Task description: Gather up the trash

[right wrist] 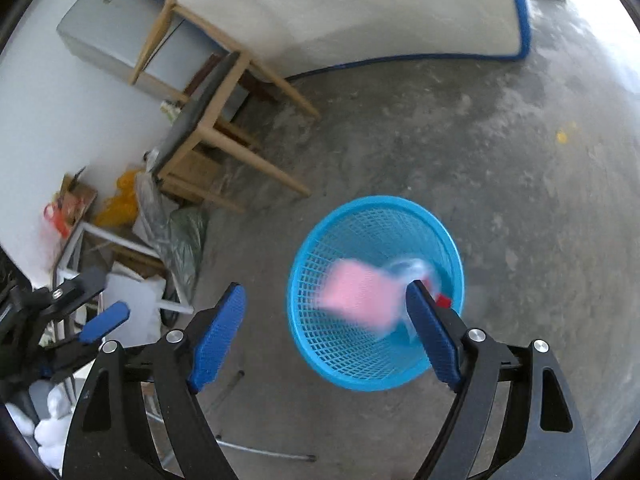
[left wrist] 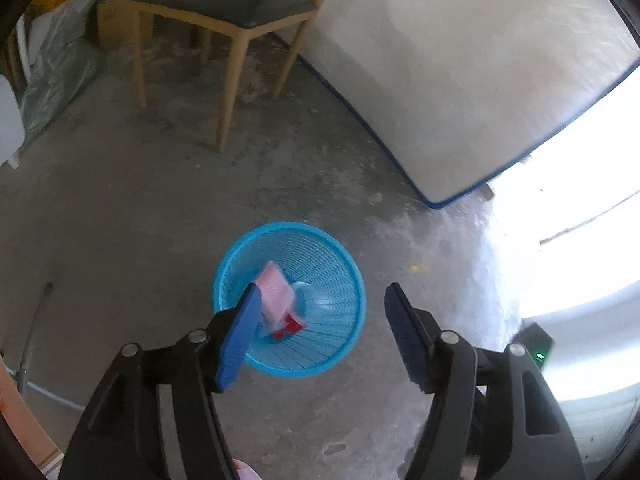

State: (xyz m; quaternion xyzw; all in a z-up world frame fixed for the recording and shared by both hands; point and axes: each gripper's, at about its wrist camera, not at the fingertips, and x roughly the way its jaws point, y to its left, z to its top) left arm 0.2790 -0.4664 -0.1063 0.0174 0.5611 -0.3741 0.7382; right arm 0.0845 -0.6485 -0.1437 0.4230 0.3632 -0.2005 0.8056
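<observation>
Both gripper sets, left gripper (left wrist: 322, 300) and right gripper (right wrist: 326, 300), hang released above the basket (right wrist: 400, 204), pink wrapper (right wrist: 356, 300) below them.

A bright blue mesh basket (left wrist: 344, 320) holds a pink packet (left wrist: 276, 292); the chair (left wrist: 224, 8) is tan with a black seat.

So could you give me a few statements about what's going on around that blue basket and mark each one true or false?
1. The blue basket stands on a bare concrete floor. True.
2. The left hand-held gripper is clamped shut. False: its jaws stand open.
3. A pink packet is over the basket's mouth. True.
4. The wooden chair has a red seat. False: the seat is dark grey.
5. The right hand-held gripper squeezes the pink packet. False: its jaws stand wide apart, and the packet is blurred, apparently dropping free.
</observation>
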